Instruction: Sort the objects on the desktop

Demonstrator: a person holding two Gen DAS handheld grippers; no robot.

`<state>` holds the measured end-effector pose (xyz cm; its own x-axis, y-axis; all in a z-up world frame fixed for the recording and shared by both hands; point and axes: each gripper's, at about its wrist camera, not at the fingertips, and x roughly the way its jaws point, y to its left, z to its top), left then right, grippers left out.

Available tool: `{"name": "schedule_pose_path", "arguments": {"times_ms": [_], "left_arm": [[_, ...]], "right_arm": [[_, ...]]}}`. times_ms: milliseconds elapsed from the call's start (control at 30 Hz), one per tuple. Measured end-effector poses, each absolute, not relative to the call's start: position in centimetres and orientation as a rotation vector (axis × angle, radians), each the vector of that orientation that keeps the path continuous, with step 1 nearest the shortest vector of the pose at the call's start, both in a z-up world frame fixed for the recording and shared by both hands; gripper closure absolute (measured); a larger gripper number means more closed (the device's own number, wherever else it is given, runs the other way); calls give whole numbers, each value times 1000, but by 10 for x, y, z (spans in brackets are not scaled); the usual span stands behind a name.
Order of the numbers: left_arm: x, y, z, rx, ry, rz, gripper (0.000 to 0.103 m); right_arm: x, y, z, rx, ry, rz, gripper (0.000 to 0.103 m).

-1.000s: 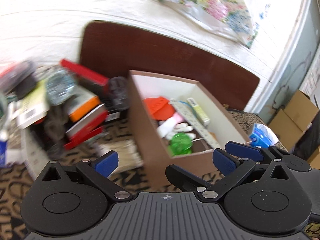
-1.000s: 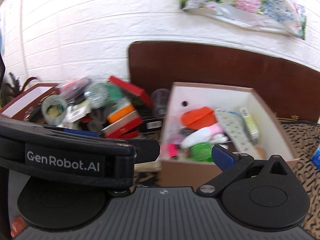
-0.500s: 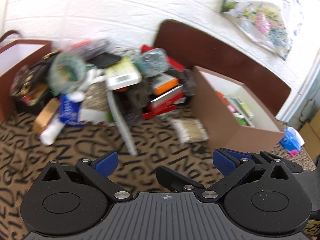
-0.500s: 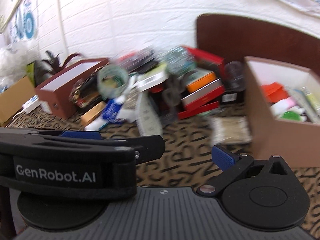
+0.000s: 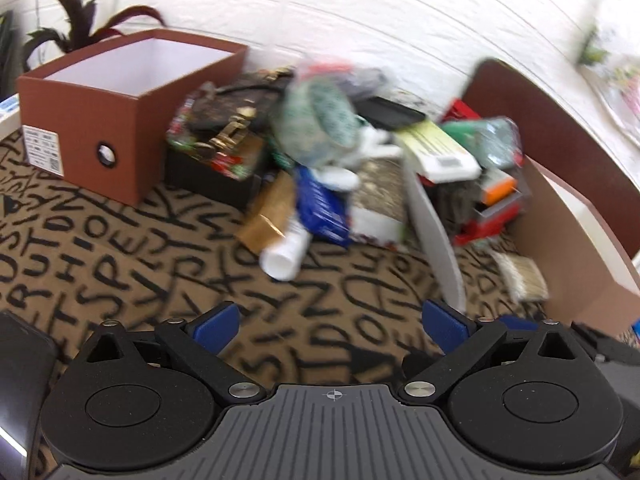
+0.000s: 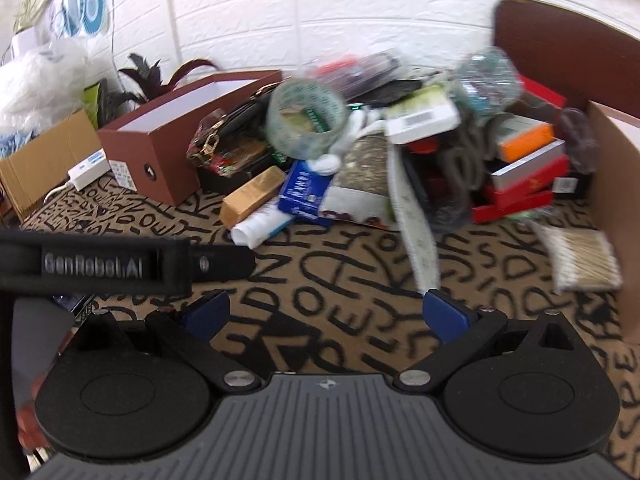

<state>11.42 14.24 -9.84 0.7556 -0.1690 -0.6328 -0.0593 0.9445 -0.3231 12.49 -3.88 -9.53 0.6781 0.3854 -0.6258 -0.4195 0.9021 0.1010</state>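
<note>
A heap of desktop objects lies at the back of the patterned tablecloth: a roll of tape (image 6: pixel 306 120), a blue packet (image 6: pixel 303 192), a white tube (image 6: pixel 262 226), a gold box (image 6: pixel 252 196), a white strip (image 6: pixel 414 216), red and orange boxes (image 6: pixel 524 176) and a pack of cotton swabs (image 6: pixel 578 256). An open brown box (image 5: pixel 120 108) stands to the left of the heap. My left gripper (image 5: pixel 330 326) is open and empty, a little short of the white tube (image 5: pixel 286 254). My right gripper (image 6: pixel 326 316) is open and empty in front of the heap.
A second brown box (image 5: pixel 580 236) stands at the right, its wall also in the right wrist view (image 6: pixel 614 216). A white brick wall, a dark plant (image 6: pixel 160 76), a cardboard carton (image 6: pixel 44 156) and a power strip (image 6: pixel 88 170) are at the back left. The left gripper's body (image 6: pixel 120 264) crosses the right wrist view.
Both grippers have swung left, from over the right-hand box to facing the heap and the left-hand box. Both stayed open and empty.
</note>
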Motion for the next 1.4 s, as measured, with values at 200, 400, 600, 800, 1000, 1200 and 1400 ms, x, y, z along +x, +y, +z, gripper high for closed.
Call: {"name": "schedule_pose_path", "arguments": {"times_ms": [200, 400, 600, 800, 1000, 1200, 1400], "left_arm": [[145, 168, -105, -347, 715, -68, 20], [175, 189, -111, -394, 745, -86, 34], [195, 194, -112, -370, 744, -106, 34], [205, 204, -129, -406, 795, -102, 46], [205, 218, -146, -515, 828, -114, 60], [198, 218, -141, -494, 810, -93, 58], [211, 206, -136, -426, 796, -80, 37]], "right_arm": [[146, -1, -110, -57, 696, 501, 10], [168, 32, -121, -41, 708, 519, 17], [185, 54, -130, -34, 721, 507, 26], [196, 60, -137, -21, 721, 498, 36], [198, 43, -139, -12, 733, 455, 54], [197, 14, -139, 8, 745, 397, 55], [198, 21, -134, -28, 726, 416, 52]]}}
